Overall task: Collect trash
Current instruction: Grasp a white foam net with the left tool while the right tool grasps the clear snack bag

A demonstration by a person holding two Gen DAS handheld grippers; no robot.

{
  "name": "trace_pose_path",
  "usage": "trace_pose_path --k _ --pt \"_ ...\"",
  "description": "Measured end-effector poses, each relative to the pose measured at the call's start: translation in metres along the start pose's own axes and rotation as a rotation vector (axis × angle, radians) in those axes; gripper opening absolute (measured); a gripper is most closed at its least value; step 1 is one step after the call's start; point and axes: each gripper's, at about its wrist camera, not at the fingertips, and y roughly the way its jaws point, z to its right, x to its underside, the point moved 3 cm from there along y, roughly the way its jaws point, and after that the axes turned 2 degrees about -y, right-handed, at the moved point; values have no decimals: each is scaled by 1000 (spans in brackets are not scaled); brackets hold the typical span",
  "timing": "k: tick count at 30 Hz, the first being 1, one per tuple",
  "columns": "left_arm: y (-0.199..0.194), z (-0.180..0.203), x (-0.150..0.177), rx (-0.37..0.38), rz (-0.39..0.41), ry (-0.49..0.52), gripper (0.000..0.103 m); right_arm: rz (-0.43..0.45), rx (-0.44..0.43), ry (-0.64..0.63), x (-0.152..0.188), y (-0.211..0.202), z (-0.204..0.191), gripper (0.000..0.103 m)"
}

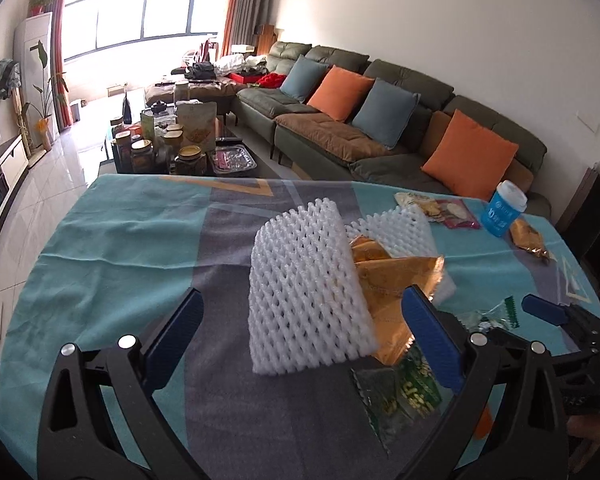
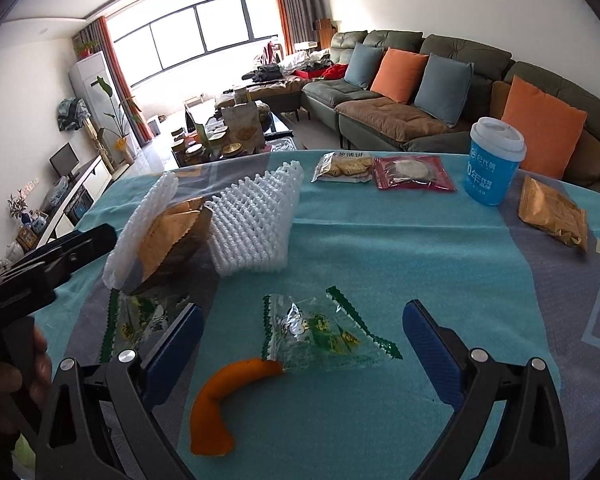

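Observation:
My left gripper (image 1: pixel 304 320) is open, and a white foam net (image 1: pixel 304 292) stands between its blue fingers without being gripped. A gold wrapper (image 1: pixel 396 280) leans behind that net, with a second foam net (image 1: pixel 396 232) further back. A clear green-printed wrapper (image 1: pixel 404 392) lies under the right finger. My right gripper (image 2: pixel 304 328) is open low over another clear green wrapper (image 2: pixel 324 332). A curved orange peel (image 2: pixel 228 400) touches that wrapper's near corner. Both foam nets (image 2: pixel 256 228) and the gold wrapper (image 2: pixel 172 236) show at the left of the right wrist view.
A teal and grey cloth (image 2: pixel 420 248) covers the table. At its far side stand a blue lidded cup (image 2: pixel 494 160), a biscuit packet (image 2: pixel 344 166), a red packet (image 2: pixel 412 174) and a gold packet (image 2: pixel 552 216). Beyond are a sofa (image 2: pixel 380 116) and a crowded coffee table (image 1: pixel 172 144).

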Motion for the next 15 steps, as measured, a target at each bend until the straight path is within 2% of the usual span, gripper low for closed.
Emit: trace_pose_path --k 2,9,11,15 --pt "9 0 0 -19 -21 20 87 -4 0 -2 -1 3 0 96" --pt "18 -3 7 -15 -51 17 72 -40 -15 4 0 14 2 96" --pt "19 -5 9 -9 -57 8 63 -48 -17 7 0 16 3 94" --pt "19 -7 10 2 -58 -7 54 -68 -32 27 2 20 6 84"
